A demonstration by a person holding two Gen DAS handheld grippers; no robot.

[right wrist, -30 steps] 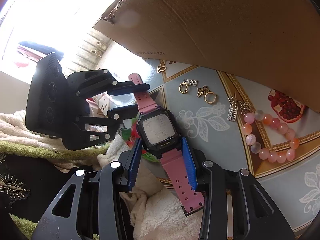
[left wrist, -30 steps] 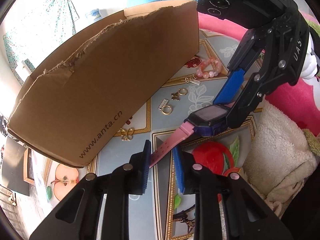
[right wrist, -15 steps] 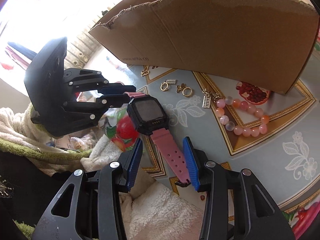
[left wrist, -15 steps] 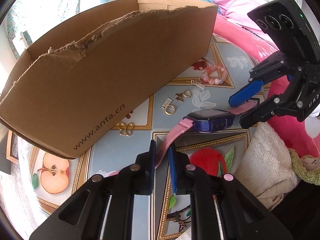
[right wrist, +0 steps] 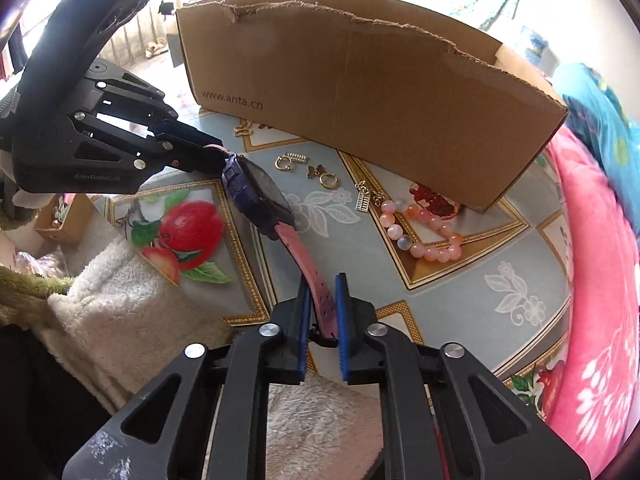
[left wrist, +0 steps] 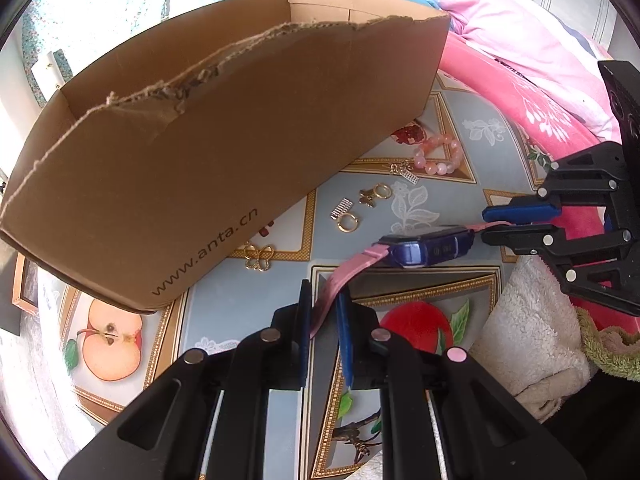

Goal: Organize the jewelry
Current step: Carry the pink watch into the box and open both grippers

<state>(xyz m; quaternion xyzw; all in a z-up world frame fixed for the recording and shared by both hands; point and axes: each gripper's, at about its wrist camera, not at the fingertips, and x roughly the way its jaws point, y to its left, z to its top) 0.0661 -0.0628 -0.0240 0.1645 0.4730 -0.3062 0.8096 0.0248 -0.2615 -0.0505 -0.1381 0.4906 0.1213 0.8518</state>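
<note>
Watch hangs above the cloth, before the box — left gripper and right gripper each clamp one strap end. Advice: keep both grips level, lift together over the rim — avoid twisting.

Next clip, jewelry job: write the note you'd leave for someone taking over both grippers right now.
Left gripper: shut on one pink strap end of the watch.
Right gripper: just closed on the other strap end. The watch hangs between the two, clear of the tablecloth.
Still on the cloth in front of the cardboard box: pink bead bracelet, two gold rings with charms, butterfly clip.
Done: watch picked up. The box's inside is not visible.
Left: presumably put the watch away, then the loose pieces.
</note>
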